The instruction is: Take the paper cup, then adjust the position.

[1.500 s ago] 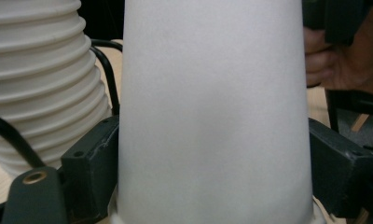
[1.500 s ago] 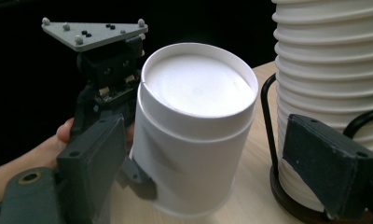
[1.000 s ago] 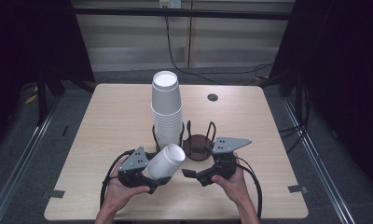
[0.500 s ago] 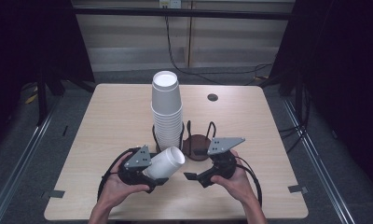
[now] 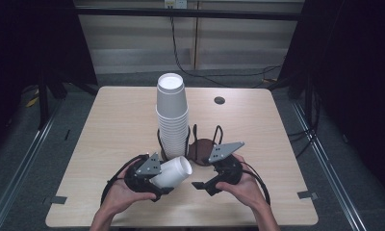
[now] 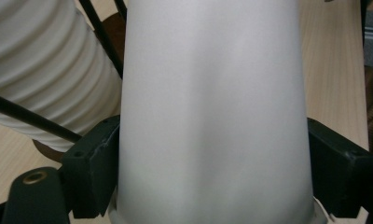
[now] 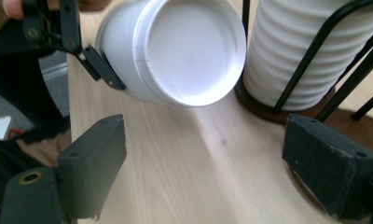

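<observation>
centre: tall stack of cups stands in a black wire rack on a brown base, blocks the middle of the table
rack right half: empty ring beside the stack, wire loops stick up around it
near edge, left: left gripper clamps a single cup lying tilted, its closed end just short of the rack
near edge, right: right gripper has jaws apart, nothing between them, bare wood ahead up to the rack base
gap between grippers: narrow, partly taken by the single cup
left side: bare
right side: bare
far side: bare except a small dark hole
</observation>
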`<control>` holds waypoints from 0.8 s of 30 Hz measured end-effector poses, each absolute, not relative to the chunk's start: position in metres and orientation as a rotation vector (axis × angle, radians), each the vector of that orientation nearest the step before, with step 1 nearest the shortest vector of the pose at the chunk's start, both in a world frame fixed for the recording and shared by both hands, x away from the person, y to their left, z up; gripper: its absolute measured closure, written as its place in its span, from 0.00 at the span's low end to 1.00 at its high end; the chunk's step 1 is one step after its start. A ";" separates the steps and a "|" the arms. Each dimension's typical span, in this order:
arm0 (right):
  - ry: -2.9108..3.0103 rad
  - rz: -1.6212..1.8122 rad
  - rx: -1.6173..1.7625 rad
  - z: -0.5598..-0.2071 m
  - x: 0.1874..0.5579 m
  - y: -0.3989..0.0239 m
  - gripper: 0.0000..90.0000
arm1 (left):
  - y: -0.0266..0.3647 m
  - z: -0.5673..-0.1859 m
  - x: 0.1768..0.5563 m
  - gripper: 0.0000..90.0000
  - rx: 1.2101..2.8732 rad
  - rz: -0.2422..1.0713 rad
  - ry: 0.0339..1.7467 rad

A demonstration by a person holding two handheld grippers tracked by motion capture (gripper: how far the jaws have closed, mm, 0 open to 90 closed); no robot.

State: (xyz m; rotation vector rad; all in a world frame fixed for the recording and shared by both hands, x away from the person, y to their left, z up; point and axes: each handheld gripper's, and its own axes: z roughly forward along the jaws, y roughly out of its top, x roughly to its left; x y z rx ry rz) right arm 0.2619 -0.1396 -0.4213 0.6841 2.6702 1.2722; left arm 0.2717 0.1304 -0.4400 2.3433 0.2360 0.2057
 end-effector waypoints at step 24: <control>2.874 0.999 0.566 -0.434 0.260 -0.122 0.15 | 0.105 -0.447 0.262 0.17 2.496 0.161 0.105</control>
